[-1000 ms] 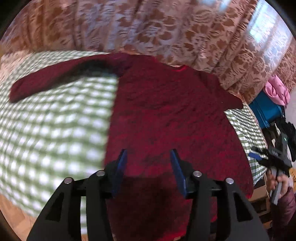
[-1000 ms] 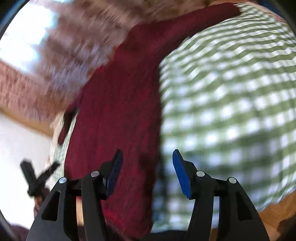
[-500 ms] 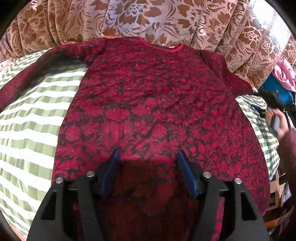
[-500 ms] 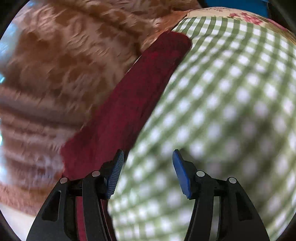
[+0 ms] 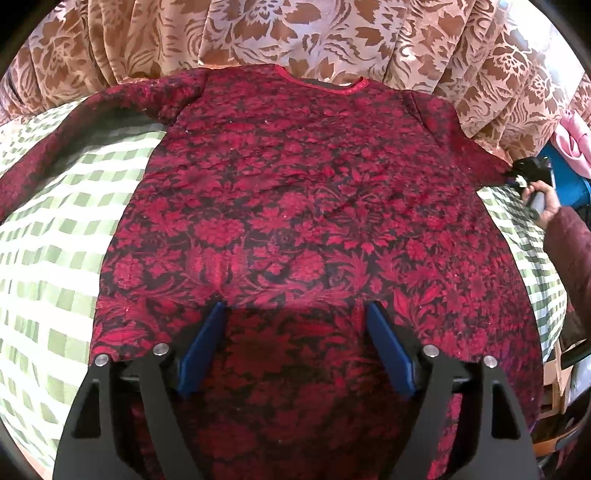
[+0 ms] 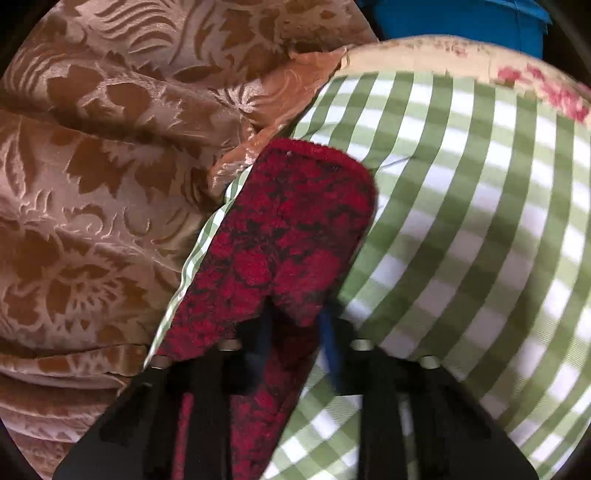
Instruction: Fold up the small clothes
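Note:
A dark red floral sweater (image 5: 317, 206) lies flat on a green-and-white checked cloth (image 5: 55, 236), collar at the far side, sleeves spread out. My left gripper (image 5: 295, 325) is open and empty, hovering over the sweater's lower hem. My right gripper (image 6: 295, 317) is at the end of the sweater's right sleeve (image 6: 291, 225); the cuff lies between its blue pads (image 6: 330, 343), which stand closer together and blurred. I cannot tell if they pinch the cloth. The right gripper also shows in the left wrist view (image 5: 535, 181) at the far right sleeve.
A brown floral curtain (image 5: 295, 33) hangs behind the bed and bunches beside the sleeve (image 6: 92, 166). Pink cloth (image 5: 576, 136) and a blue object (image 6: 458, 18) lie past the right edge. A floral mattress edge (image 6: 535, 81) borders the checked cloth.
My right gripper swung from the sweater's side to the right sleeve's cuff and its jaws narrowed around it. My left gripper steadied over the hem, centred on the sweater.

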`<state>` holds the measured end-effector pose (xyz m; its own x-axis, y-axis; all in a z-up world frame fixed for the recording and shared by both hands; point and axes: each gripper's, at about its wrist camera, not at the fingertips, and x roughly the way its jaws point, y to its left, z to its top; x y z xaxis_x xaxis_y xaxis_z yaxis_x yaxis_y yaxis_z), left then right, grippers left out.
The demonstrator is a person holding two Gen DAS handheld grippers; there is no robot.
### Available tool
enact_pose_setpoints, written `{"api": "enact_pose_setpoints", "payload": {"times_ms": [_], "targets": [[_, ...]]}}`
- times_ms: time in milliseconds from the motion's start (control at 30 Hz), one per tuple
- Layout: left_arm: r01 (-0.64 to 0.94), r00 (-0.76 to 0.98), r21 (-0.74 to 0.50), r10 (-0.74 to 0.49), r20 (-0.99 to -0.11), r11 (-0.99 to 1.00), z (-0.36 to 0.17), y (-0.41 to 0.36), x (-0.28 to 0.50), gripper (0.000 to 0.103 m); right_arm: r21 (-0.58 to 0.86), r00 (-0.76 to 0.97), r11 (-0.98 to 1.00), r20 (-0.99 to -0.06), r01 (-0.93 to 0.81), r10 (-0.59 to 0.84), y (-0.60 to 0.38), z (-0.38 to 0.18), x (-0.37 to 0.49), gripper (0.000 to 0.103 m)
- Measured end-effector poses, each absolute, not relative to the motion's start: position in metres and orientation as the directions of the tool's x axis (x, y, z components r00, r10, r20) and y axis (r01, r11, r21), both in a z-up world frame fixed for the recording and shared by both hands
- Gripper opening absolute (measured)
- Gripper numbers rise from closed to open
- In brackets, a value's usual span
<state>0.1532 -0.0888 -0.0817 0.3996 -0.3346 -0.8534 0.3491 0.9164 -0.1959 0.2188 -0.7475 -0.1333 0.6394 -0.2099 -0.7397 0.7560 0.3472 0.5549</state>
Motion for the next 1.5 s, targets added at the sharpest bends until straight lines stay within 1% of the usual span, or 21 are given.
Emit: {"api": "enact_pose_setpoints", "payload": {"times_ms": [67,200,300,400,467,533,600,633,667,700,733,800,867,900,967,1100,1233,1333,1367,1433,1500], "targets": [[0.347,0.403,-0.194,-0.333,-0.853,0.917,-0.081,-0.090,0.153,0.080,0.501,0.618,0.399,-0.744,0.768,-0.255,-0.741,-0.118,0.209,0.012],[0.345,0.413,-0.204,-0.343,-0.844,0.916,-0.082,-0.089,0.152,0.081,0.398,0.595,0.481,-0.708,0.781,-0.380,-0.714,-0.077,0.160,0.011],[0.346,0.421,-0.201,-0.343,-0.839,0.917,-0.082,-0.091,0.151,0.083,0.353,0.559,0.466,-0.702,0.811,-0.442,-0.703,-0.068,0.115,0.010],[0.351,0.428,-0.199,-0.345,-0.835,0.915,-0.082,-0.090,0.152,0.083,0.347,0.513,0.404,-0.734,0.847,-0.445,-0.696,-0.081,0.076,0.010],[0.354,0.423,-0.208,-0.355,-0.834,0.912,-0.080,-0.088,0.153,0.083,0.321,0.467,0.376,-0.781,0.870,-0.414,-0.695,-0.105,0.068,0.010],[0.339,0.417,-0.249,-0.382,-0.825,0.907,-0.073,-0.080,0.153,0.083,0.341,0.467,0.362,-0.808,0.868,-0.359,-0.696,-0.126,0.061,0.012],[0.303,0.424,-0.305,-0.414,-0.806,0.903,-0.065,-0.065,0.152,0.083,0.375,0.493,0.351,-0.794,0.858,-0.357,-0.696,-0.130,0.055,0.028],[0.274,0.433,-0.333,-0.425,-0.795,0.902,-0.061,-0.053,0.152,0.083,0.397,0.503,0.333,-0.791,0.855,-0.349,-0.694,-0.128,0.049,0.045],[0.247,0.442,-0.354,-0.430,-0.787,0.902,-0.058,-0.041,0.152,0.083,0.417,0.516,0.324,-0.785,0.849,-0.343,-0.692,-0.125,0.045,0.054],[0.207,0.457,-0.384,-0.436,-0.776,0.900,-0.054,-0.024,0.154,0.082,0.431,0.527,0.319,-0.777,0.844,-0.345,-0.688,-0.120,0.042,0.071],[0.183,0.465,-0.405,-0.442,-0.767,0.896,-0.053,-0.011,0.155,0.078,0.433,0.531,0.322,-0.769,0.842,-0.355,-0.683,-0.115,0.038,0.073],[0.116,0.503,-0.405,-0.405,-0.764,0.907,-0.049,0.016,0.156,0.078,0.431,0.558,0.378,-0.751,0.819,-0.352,-0.664,-0.100,0.040,0.074],[0.022,0.540,-0.413,-0.358,-0.762,0.911,-0.047,0.055,0.159,0.078,0.438,0.606,0.464,-0.730,0.770,-0.316,-0.636,-0.086,0.050,0.084],[-0.009,0.547,-0.426,-0.352,-0.759,0.905,-0.048,0.070,0.160,0.077,0.440,0.625,0.500,-0.720,0.746,-0.301,-0.622,-0.082,0.054,0.085],[-0.109,0.580,-0.437,-0.300,-0.757,0.893,-0.049,0.110,0.163,0.077,0.447,0.671,0.588,-0.704,0.674,-0.234,-0.586,-0.077,0.071,0.086],[-0.247,0.618,-0.455,-0.222,-0.754,0.856,-0.056,0.175,0.169,0.076,0.441,0.711,0.758,-0.702,0.481,-0.044,-0.492,-0.082,0.120,0.086],[-0.368,0.637,-0.496,-0.175,-0.751,0.787,-0.068,0.239,0.186,0.072,0.412,0.665,0.872,-0.733,0.263,0.146,-0.378,-0.106,0.167,0.086],[-0.429,0.643,-0.496,-0.131,-0.754,0.755,-0.075,0.275,0.205,0.070,0.357,0.600,0.923,-0.774,0.148,0.203,-0.308,-0.130,0.184,0.086],[-0.445,0.643,-0.492,-0.115,-0.757,0.748,-0.078,0.285,0.211,0.070,0.332,0.593,0.934,-0.781,0.128,0.196,-0.294,-0.135,0.187,0.089],[-0.474,0.636,-0.482,-0.093,-0.766,0.737,-0.087,0.305,0.230,0.068,0.220,0.607,0.969,-0.787,0.110,0.109,-0.267,-0.141,0.190,0.098],[-0.479,0.633,-0.476,-0.085,-0.770,0.737,-0.092,0.314,0.245,0.066,0.166,0.608,0.980,-0.791,0.105,0.069,-0.257,-0.149,0.195,0.100]]}}
